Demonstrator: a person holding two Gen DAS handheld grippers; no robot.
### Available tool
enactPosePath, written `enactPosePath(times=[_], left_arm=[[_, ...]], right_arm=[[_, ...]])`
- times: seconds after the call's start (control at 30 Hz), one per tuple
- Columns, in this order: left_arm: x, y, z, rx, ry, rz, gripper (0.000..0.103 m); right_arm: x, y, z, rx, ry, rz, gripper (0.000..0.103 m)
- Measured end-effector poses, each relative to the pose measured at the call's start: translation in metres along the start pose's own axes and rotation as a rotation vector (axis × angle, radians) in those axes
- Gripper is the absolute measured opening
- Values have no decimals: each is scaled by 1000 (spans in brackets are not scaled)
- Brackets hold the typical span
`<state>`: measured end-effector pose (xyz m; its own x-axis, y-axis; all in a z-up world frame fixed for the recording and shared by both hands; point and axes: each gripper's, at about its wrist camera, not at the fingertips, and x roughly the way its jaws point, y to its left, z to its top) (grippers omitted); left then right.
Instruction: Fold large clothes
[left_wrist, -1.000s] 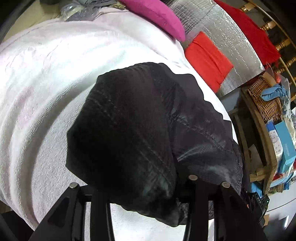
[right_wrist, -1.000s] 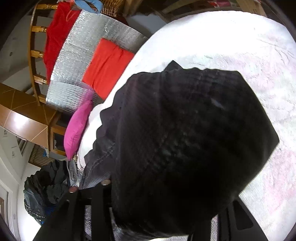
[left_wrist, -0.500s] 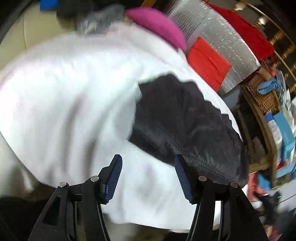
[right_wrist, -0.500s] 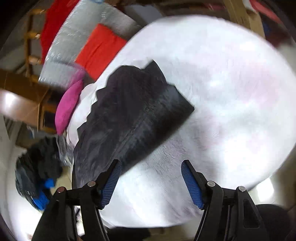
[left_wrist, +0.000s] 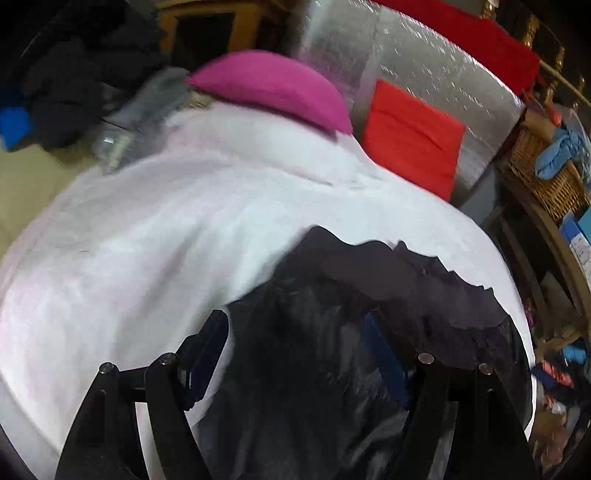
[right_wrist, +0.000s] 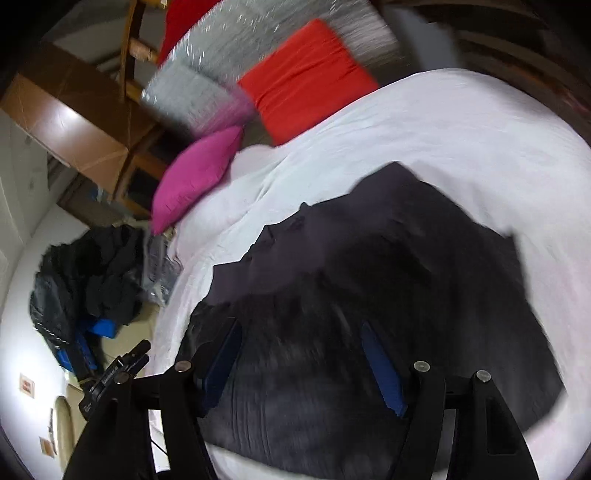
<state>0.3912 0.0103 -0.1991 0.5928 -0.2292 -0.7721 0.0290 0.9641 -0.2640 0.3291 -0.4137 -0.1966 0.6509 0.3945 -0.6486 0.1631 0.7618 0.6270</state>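
Observation:
A large black garment (left_wrist: 369, 295) lies bunched and folded over on the white bed cover (left_wrist: 147, 240). In the left wrist view my left gripper (left_wrist: 295, 317) hovers above the garment's near part. Its jaws are opening, and the cloth lies beneath them, not pinched. The right wrist view shows the same garment (right_wrist: 388, 258) spread wider on the cover (right_wrist: 461, 129). My right gripper (right_wrist: 301, 326) hangs over its near edge, open, with its blue pads (right_wrist: 380, 365) clear of the cloth. Both views are blurred by motion.
A magenta pillow (left_wrist: 273, 88) and a red cushion (left_wrist: 410, 140) lie at the bed's far end against a silver quilted sheet (left_wrist: 424, 74). A pile of dark clothes (right_wrist: 88, 269) sits on the floor beside the bed. A wicker basket (left_wrist: 546, 177) stands on shelves at the right.
A second ago the black garment hung close in front of both cameras, with the fingertips hidden behind it. Both grippers now stand open and higher, and the garment lies on the bed.

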Motion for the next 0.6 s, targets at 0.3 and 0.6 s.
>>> enactPosePath(times=[0.3,0.6], left_arm=[[72,-27,-7,186,158,45,62],[85,-37,2,230,127,3,4]], right_arm=[[134,25,53,-268,182,-386,71],[139,42,46,-428,93,-484,10]])
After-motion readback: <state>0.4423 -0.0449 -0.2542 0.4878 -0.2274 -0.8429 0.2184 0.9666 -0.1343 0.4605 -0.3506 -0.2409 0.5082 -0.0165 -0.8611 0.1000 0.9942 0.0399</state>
